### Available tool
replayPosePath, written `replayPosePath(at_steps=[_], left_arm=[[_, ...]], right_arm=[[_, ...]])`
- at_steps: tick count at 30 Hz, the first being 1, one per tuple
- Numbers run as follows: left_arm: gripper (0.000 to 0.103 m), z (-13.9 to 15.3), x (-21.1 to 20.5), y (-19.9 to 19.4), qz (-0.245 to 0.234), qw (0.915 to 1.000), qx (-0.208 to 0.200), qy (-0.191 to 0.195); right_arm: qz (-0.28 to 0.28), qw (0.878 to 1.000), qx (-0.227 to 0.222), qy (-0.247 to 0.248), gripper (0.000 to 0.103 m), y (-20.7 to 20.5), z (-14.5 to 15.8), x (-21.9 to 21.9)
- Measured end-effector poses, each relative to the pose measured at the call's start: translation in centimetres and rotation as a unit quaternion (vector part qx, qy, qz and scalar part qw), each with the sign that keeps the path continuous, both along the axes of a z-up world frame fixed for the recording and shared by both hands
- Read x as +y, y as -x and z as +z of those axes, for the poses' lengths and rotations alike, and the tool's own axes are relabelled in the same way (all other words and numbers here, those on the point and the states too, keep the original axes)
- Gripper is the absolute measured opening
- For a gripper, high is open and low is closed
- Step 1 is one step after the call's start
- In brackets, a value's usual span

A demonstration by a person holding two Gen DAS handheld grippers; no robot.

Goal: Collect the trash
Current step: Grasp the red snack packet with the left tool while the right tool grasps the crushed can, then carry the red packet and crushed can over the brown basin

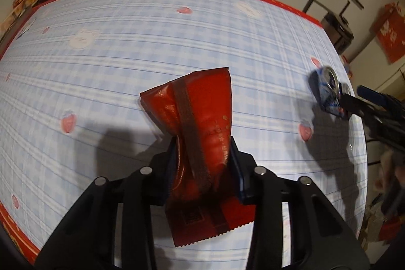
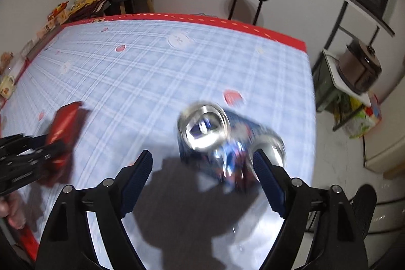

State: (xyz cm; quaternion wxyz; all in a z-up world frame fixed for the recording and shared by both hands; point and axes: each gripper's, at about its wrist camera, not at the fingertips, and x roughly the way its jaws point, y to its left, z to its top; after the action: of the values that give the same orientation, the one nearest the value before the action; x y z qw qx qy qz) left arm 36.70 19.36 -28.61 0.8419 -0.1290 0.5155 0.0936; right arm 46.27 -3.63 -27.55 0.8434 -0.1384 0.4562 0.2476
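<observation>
Left tongs point down at the worktop and pinch a red wrapper tight. Right tongs tilt down too, spread wide, with a crushed can between them, by the worktop's right edge.

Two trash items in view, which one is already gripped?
The crumpled red foil wrapper: the left tongs pinch it between their pads. The crushed blue-and-silver drink can lies on the checked tablecloth, right tongs open around it.
</observation>
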Motion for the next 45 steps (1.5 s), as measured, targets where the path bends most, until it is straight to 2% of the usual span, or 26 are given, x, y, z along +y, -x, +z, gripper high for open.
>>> replayPosePath(at_steps=[8,11,14,17,33,45], left_arm=[[0.039,1.9,4.1,2.0,0.028,0.9991,-0.033,0.007],[0.04,2.5,4.7,2.3,0.029,0.9986,-0.043,0.011],[0.04,2.8,4.8,2.7,0.026,0.9984,-0.048,0.015],[0.04,3.1,4.7,2.9,0.02,0.9982,-0.053,0.02],[0.04,4.4,3.2,3.9,-0.002,0.9982,-0.059,0.014],[0.04,6.2,-0.3,5.0,-0.042,0.9967,-0.069,0.011]], right_arm=[[-0.007,0.998,0.003,0.059,0.08,-2.3,-2.1,2.9],[-0.012,0.996,0.003,0.088,0.066,-2.4,-2.9,3.3],[-0.017,0.995,0.007,0.097,0.062,-2.3,-3.4,3.3],[-0.02,0.995,0.004,0.096,0.054,-2.1,-3.3,3.1],[-0.01,0.998,-0.022,0.056,0.053,2.2,-0.8,2.5],[-0.035,0.998,-0.04,0.02,0.053,6.8,2.4,-1.1]])
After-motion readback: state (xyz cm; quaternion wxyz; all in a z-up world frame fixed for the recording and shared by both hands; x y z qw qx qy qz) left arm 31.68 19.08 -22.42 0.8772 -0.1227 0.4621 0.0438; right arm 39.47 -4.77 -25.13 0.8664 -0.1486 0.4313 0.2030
